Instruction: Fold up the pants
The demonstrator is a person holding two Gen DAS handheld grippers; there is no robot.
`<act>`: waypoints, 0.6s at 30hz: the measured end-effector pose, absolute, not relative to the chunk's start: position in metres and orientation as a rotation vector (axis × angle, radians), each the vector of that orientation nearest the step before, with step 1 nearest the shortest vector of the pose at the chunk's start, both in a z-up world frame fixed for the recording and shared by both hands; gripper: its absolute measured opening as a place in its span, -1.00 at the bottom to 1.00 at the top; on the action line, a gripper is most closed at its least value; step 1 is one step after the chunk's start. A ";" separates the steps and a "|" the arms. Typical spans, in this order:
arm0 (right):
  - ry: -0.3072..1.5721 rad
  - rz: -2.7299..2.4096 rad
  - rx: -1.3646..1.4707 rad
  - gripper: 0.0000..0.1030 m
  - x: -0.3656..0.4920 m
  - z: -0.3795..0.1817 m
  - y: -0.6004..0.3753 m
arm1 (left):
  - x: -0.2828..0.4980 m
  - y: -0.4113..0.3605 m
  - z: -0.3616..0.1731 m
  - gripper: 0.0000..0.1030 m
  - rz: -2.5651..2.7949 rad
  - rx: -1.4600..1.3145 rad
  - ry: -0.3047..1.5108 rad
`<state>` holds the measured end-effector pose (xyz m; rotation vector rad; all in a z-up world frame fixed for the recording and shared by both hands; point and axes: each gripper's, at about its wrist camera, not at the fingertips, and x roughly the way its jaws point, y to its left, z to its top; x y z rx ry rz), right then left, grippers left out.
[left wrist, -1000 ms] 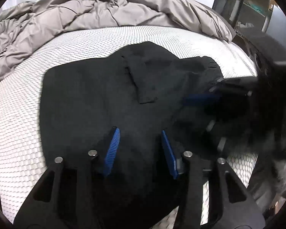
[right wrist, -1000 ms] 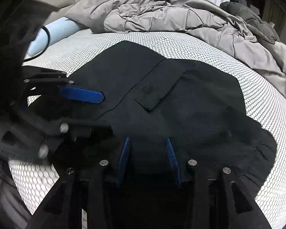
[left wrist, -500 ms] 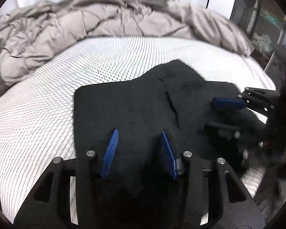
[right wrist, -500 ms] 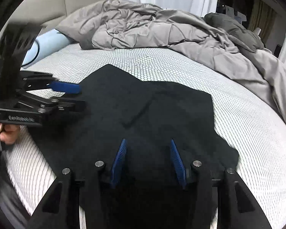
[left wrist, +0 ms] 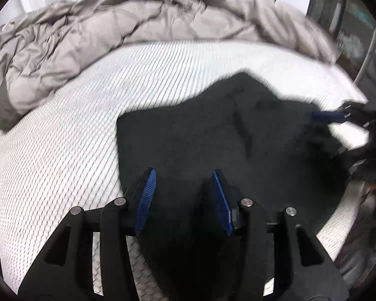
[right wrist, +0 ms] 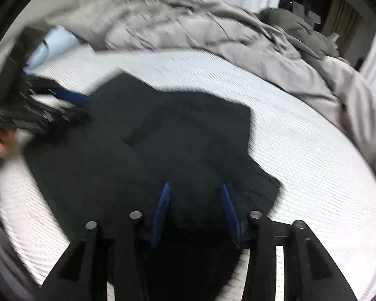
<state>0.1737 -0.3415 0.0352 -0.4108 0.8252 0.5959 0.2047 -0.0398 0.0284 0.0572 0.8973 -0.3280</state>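
The black pants (left wrist: pixel 213 138) lie folded in a flat bundle on the white mattress (left wrist: pixel 62 138); a back pocket flap faces up. They also show in the right wrist view (right wrist: pixel 175 145). My left gripper (left wrist: pixel 183 180) is open and empty above the near edge of the pants. My right gripper (right wrist: pixel 195 195) is open and empty above the pants' near side. Each gripper appears at the edge of the other's view, blurred: the right one (left wrist: pixel 338 116) and the left one (right wrist: pixel 55 97).
A rumpled grey duvet (left wrist: pixel 112 37) is heaped along the far side of the bed, also in the right wrist view (right wrist: pixel 225 37). A light blue pillow (right wrist: pixel 52 42) lies at far left. Dark furniture (left wrist: pixel 351 25) stands beyond the bed's right edge.
Both grippers have pulled up and back from the pants and moved apart. The pants stay flat on the mattress. Both views are now motion-blurred.
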 end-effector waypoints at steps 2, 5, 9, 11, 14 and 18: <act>0.791 0.579 -0.416 0.05 0.179 0.040 -0.326 | 0.216 -0.045 0.035 -0.15 -0.320 0.052 0.885; 0.808 0.545 -0.415 0.06 0.205 0.033 -0.298 | 0.250 -0.049 0.024 -0.15 -0.306 0.037 0.928; 0.928 0.495 -0.443 0.05 0.234 -0.002 -0.281 | 0.278 -0.053 -0.003 -0.15 -0.322 0.074 0.989; 0.933 0.495 -0.470 0.05 0.233 -0.009 -0.285 | 0.274 -0.046 -0.003 -0.15 -0.362 0.065 0.961; 0.913 0.416 -0.532 0.04 0.226 -0.003 -0.312 | 0.267 -0.033 -0.002 -0.15 -0.360 0.074 0.957; 0.927 0.364 -0.438 0.15 0.224 0.004 -0.358 | 0.258 -0.018 0.007 -0.15 -0.305 0.034 0.948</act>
